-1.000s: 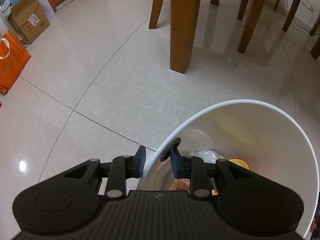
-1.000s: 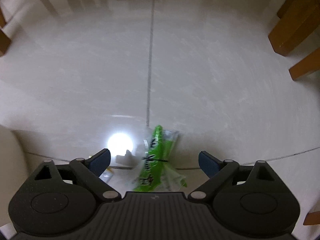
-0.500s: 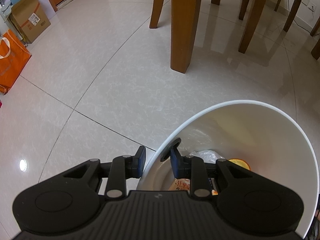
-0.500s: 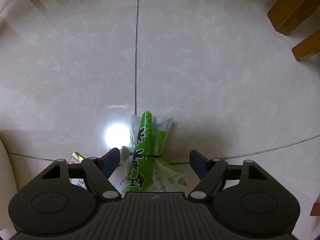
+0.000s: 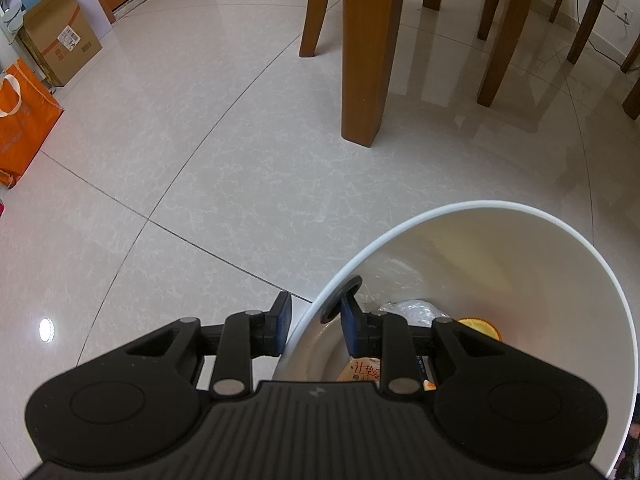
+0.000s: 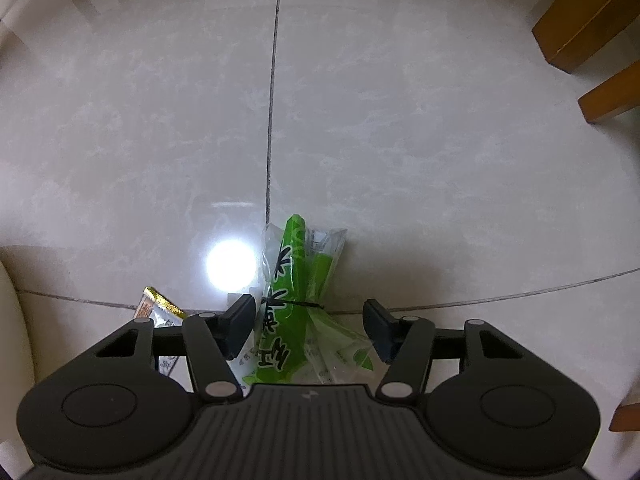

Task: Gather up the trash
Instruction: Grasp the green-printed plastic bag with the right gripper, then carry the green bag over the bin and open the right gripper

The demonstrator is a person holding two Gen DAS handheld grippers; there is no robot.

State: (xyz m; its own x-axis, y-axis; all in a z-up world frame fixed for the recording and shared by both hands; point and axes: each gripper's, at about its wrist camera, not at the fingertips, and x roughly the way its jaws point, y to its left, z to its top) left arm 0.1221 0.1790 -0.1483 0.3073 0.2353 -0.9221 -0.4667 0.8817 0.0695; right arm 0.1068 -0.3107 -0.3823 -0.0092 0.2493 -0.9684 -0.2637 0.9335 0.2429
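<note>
Clamping the round white plastic bin's rim (image 5: 400, 232), the left gripper (image 5: 314, 322) is holding it; the right gripper (image 6: 310, 326) is hanging wide open, straddling a crumpled green-and-clear plastic wrapper (image 6: 296, 292) on the floor.

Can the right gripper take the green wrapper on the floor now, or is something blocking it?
Probably yes: the right gripper is open, its fingers either side of the green wrapper, and nothing lies between them.

Crumpled green-and-clear plastic wrapper (image 6: 296, 312) lay low centre on pale tile, small gold-edged sachet (image 6: 158, 308) lower left, white round plastic bin (image 5: 592, 288) lower right held wrappers.
</note>
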